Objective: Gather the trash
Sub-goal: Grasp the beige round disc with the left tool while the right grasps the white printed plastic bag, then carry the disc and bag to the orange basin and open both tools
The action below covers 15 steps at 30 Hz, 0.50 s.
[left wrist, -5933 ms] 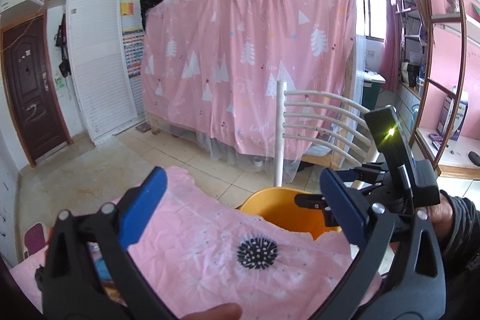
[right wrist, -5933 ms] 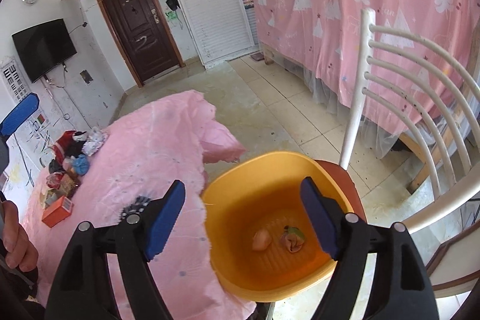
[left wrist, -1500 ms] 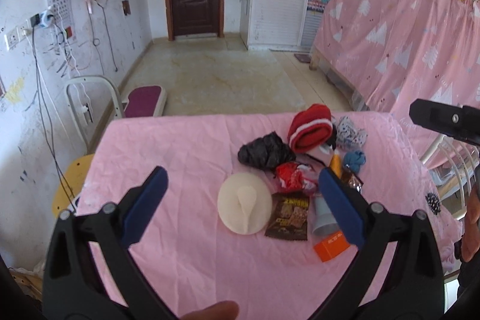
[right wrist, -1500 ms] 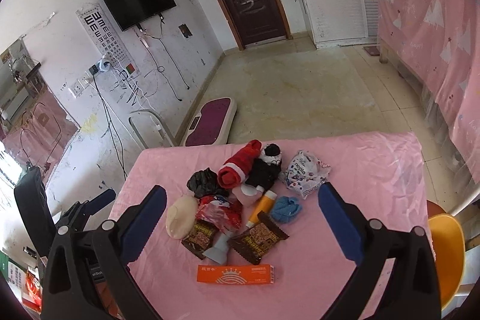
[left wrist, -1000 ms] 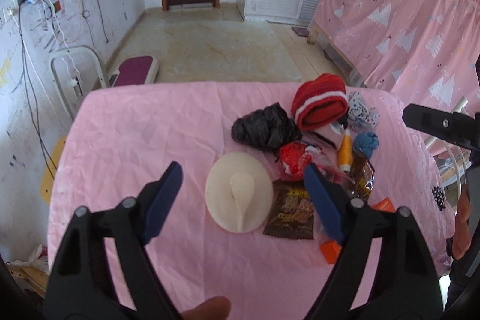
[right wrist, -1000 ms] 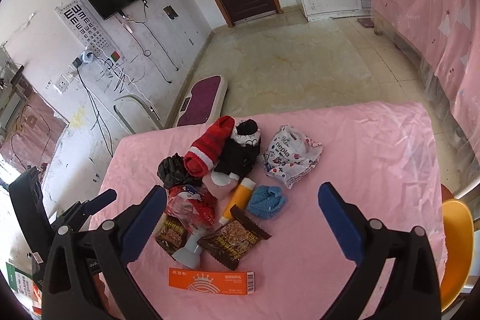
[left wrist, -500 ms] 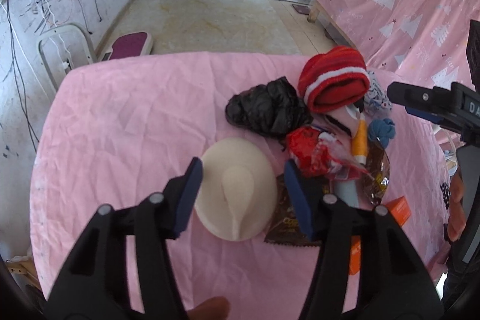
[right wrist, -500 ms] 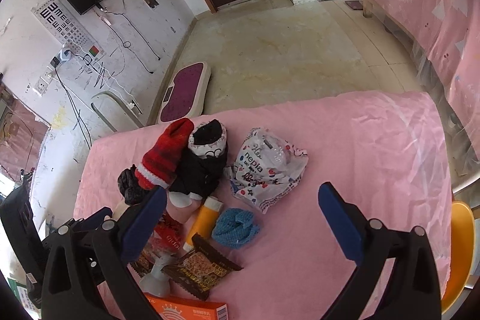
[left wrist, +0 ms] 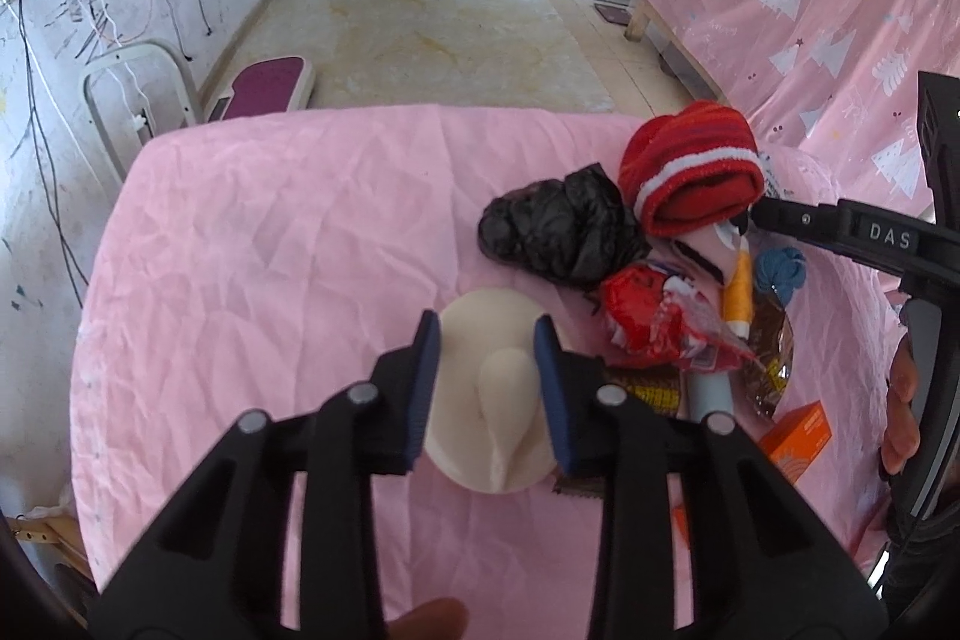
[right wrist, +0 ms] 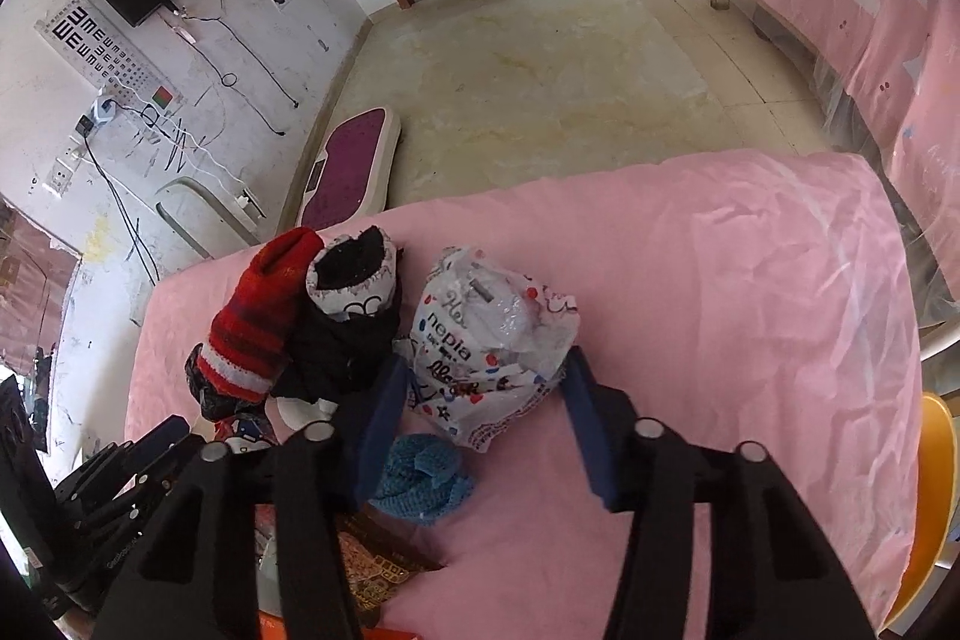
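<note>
Both claws have just been closing as they dropped toward the pink-clothed desk (left wrist: 252,232): left claw (left wrist: 486,334) narrowed around the cream round foam pad (left wrist: 489,394), right claw (right wrist: 486,388) pinching the crumpled white printed plastic bag (right wrist: 486,340) mid-desk.

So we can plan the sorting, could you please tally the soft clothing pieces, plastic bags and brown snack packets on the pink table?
Soft clothing pieces: 3 (red striped sock, black sock, blue knit bundle)
Plastic bags: 2 (black bag, white printed bag)
Brown snack packets: 2 (nearer brown packet, farther brown packet)
Total: 7
</note>
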Motion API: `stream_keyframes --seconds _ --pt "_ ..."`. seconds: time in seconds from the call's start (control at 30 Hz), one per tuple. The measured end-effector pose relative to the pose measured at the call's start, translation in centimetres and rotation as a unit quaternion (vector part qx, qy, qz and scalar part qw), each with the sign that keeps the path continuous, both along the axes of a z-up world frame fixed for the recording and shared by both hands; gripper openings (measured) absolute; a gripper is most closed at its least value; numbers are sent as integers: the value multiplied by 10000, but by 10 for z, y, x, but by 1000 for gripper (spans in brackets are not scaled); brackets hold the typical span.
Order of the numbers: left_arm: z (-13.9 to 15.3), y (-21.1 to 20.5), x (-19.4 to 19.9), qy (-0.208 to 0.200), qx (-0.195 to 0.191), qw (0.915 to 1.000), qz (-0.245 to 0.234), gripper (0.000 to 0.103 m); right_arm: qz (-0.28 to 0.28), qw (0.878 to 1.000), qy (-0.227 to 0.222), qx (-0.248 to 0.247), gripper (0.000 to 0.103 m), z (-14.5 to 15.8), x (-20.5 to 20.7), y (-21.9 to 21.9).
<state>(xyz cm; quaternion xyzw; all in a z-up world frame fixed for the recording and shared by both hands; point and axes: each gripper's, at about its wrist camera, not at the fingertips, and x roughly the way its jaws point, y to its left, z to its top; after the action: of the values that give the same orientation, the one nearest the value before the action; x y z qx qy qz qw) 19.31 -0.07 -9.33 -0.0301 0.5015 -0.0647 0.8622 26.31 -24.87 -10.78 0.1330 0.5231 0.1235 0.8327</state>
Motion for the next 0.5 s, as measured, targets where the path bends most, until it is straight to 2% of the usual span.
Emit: stream_keyframes --seconds 0.1,0.3,0.5 --pt "3 1 -3 -1 5 10000 -13 18 2 10000 -64 27 28 2 -4 -3" --pt "7 0 -17 -96 49 9999 38 18 11 9994 -335 93 25 16 -21 -11" --pt "26 3 -33 -346 63 9993 83 18 49 9984 -548 130 25 32 -39 -17"
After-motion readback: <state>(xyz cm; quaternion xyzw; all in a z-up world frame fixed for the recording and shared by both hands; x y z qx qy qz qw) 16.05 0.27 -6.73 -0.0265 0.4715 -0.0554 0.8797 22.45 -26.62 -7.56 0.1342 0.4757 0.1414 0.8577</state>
